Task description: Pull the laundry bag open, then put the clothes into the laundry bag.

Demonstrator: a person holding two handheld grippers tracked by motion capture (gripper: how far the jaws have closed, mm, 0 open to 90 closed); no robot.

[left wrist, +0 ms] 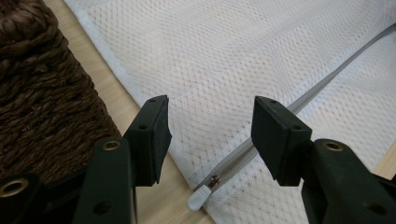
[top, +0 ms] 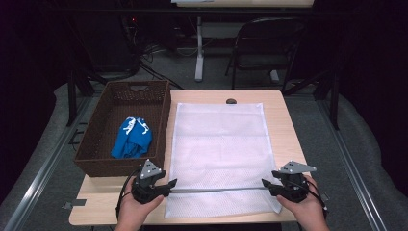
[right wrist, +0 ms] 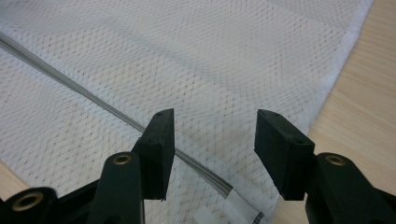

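Now both my grippers, left (top: 169, 185) and right (top: 266, 184), hang with jaws apart over one mesh bag (top: 219, 144), beside one basket (top: 106, 163).

Bright, evenly lit table (dark, murky surroundings), soft focus

Wicker basket (top: 96, 144), blue cloth (top: 132, 138), folding chair (top: 264, 43)

White mesh laundry bag (top: 219, 144), flat on the table, zipper (top: 216, 189) closed, pull (left wrist: 200, 199) at its left end.
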